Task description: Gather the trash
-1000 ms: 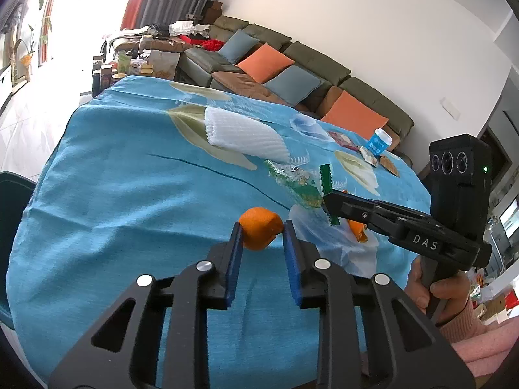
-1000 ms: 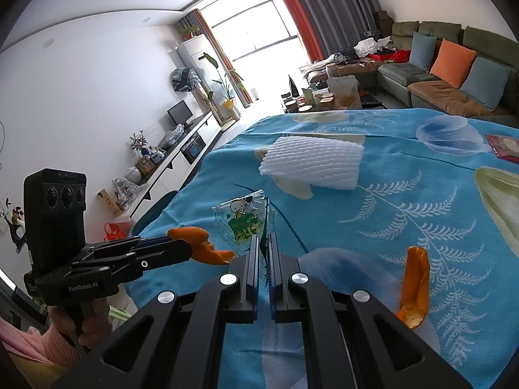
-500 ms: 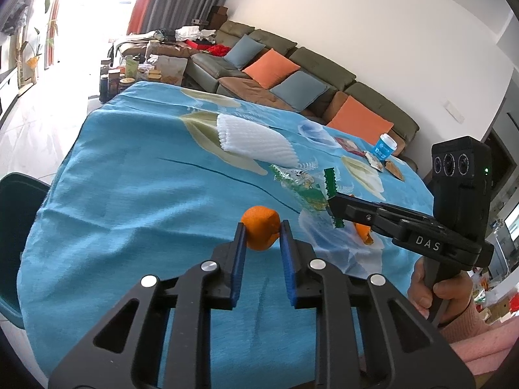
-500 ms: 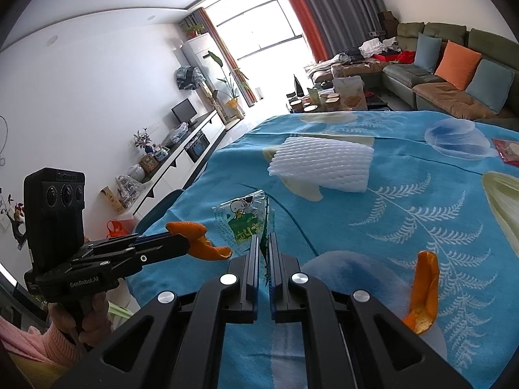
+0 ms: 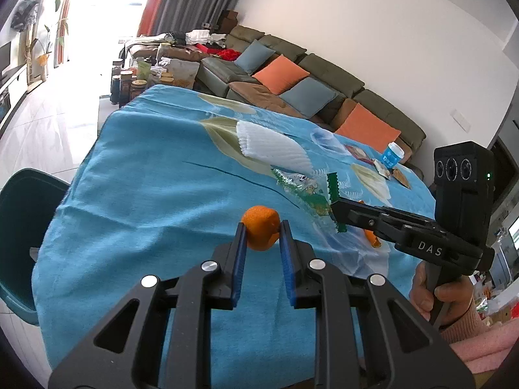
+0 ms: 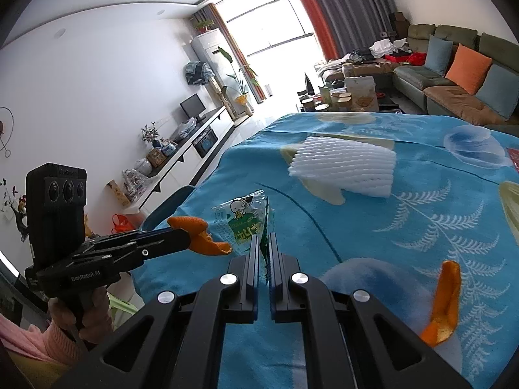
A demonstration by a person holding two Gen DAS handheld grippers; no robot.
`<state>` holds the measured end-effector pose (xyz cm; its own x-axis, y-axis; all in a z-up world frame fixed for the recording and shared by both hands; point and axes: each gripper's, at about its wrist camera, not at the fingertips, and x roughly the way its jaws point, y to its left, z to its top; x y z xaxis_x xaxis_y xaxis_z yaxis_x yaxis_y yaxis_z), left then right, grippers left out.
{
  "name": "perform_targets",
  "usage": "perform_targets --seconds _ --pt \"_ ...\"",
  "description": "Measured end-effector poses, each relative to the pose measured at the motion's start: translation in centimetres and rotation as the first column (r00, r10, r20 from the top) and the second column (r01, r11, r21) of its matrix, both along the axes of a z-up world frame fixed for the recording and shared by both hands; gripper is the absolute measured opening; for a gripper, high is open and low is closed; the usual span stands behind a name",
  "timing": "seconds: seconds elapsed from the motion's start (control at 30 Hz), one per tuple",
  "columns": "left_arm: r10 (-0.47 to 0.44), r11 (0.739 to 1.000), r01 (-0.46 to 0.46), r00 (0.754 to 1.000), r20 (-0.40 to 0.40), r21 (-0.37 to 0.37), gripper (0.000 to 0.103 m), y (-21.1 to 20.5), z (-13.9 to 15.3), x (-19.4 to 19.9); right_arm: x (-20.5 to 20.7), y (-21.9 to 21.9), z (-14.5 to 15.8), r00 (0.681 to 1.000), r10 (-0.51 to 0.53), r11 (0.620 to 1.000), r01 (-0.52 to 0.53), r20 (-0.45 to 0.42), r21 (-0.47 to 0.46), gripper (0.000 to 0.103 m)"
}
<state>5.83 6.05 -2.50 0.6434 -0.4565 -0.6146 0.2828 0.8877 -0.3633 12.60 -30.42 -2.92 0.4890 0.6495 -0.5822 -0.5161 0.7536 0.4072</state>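
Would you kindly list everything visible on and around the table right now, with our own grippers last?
Orange peel: one, orange, held in left gripper.
Snack wrapper: one, green and clear, pinched by right gripper.
Second peel: one, orange, lying on tablecloth.
Foam net: one, white, mid-table.
Cup: one, blue and white, far table edge.
Tablecloth: one, blue.
Sofa: one, olive, by the wall.
Left gripper: shut on peel.
Right gripper: shut on wrapper.

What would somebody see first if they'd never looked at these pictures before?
Probably the bright orange peel pinched in the left gripper, above the blue tablecloth. Next, the green snack wrapper gripped by the right gripper, and the white foam net lying farther back on the table.
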Motion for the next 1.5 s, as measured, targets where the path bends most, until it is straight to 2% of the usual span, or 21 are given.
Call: perform_targets --seconds 1.5 --pt "0.125 0.992 -0.124 0.992 0.014 -0.018 0.02 5.6 0.6 -2.4 0.7 5.5 0.2 0.992 0.123 0.992 -0.123 0.005 -0.005 0.004"
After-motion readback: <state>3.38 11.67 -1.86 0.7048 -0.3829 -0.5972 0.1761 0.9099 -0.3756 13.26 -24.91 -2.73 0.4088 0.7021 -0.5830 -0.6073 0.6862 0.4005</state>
